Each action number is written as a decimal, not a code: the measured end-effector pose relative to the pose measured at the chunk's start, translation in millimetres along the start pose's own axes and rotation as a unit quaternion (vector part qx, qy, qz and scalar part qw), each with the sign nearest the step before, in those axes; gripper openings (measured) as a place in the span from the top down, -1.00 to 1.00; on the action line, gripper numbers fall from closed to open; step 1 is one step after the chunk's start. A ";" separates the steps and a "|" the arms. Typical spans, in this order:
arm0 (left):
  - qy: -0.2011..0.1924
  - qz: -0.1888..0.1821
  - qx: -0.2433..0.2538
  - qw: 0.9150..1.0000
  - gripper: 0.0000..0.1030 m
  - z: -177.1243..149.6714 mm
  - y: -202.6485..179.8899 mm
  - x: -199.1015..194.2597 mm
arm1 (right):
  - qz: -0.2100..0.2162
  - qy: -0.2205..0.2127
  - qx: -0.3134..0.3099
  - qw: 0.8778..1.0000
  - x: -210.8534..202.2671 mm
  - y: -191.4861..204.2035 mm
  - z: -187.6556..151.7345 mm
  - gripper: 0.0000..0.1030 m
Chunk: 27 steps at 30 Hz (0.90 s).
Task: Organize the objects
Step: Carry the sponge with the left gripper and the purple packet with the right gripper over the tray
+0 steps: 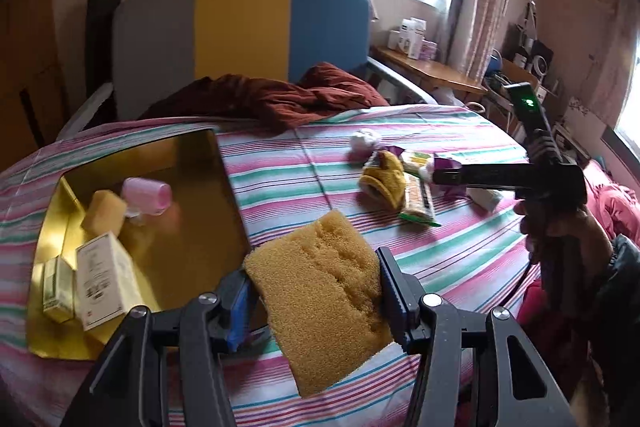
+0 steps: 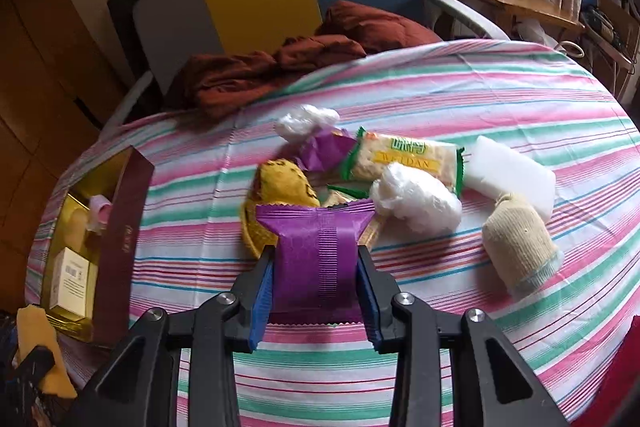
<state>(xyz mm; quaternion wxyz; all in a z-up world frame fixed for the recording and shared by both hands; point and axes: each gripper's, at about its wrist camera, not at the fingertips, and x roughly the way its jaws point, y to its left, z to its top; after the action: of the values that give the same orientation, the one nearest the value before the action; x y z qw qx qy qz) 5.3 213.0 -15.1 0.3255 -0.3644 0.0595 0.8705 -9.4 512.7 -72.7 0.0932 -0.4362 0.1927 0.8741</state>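
Yellow sponge (image 1: 324, 291) clamped in left gripper (image 1: 316, 301), lifted above striped sheet (image 1: 460, 251); gold-lined box (image 1: 192, 203) left of it; right gripper (image 2: 316, 283) pinching purple packet (image 2: 316, 259); snack pile (image 2: 400, 163) just beyond its fingertips.

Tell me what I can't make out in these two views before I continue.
- Box contents: right wrist view, near wall hides most.
- Sponge lower edge: left wrist view, behind the left gripper's fingers.
- Purple packet print: right wrist view, too small.
- Shelf boxes: left wrist view, too small.
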 end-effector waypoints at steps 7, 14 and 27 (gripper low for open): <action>-0.010 0.019 -0.028 0.999 -0.08 -6.4 29.3 -15.1 | 0.025 -0.004 -0.007 1.000 -14.4 22.3 -7.5 0.28; -0.014 0.038 -0.052 0.998 -0.09 -16.5 53.0 -26.0 | 0.072 -0.006 -0.046 0.996 -22.0 82.8 -16.1 0.28; -0.018 0.057 -0.102 0.993 -0.09 -30.5 102.4 -43.1 | 0.149 0.026 -0.110 0.982 -12.3 186.6 -49.0 0.28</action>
<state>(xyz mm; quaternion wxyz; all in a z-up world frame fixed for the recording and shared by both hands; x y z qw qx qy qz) -16.5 100.1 -22.0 0.2372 -0.3757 -0.0150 0.8958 -28.1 322.8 -41.9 -0.0917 -0.4324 0.1605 0.8825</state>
